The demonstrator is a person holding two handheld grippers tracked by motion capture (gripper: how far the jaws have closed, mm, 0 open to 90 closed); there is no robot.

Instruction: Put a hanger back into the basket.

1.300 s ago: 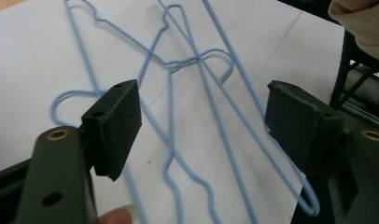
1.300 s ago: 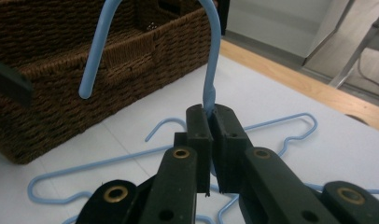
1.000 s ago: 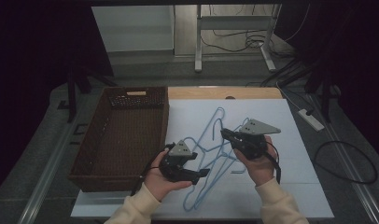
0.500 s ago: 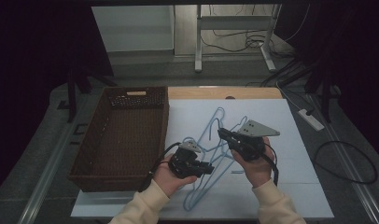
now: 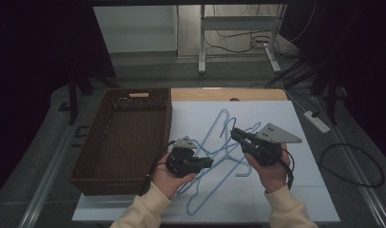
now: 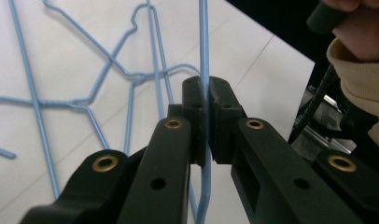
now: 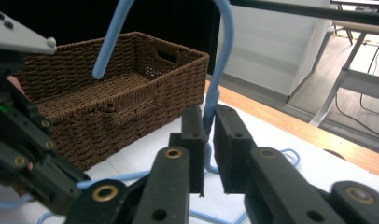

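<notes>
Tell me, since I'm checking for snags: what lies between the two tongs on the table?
In the high view, between the left tongs and the right tongs lie only the tangled blue wire hangers on the white tabletop.

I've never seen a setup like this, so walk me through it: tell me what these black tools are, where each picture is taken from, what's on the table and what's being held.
No robot here: a person at a table holds a hand-operated two-jaw gripper in each hand. The high view looks down from above the person's side, showing the left gripper and right gripper. The other two pictures come from cameras riding on each gripper, looking along its black jaws.

On the white table top lie tangled blue wire hangers, with a brown woven basket to their left.

In the left gripper view the jaws are shut on a hanger wire. In the right gripper view the jaws sit around a hanger's hook, with a gap showing, so a firm grip is unclear.
</notes>
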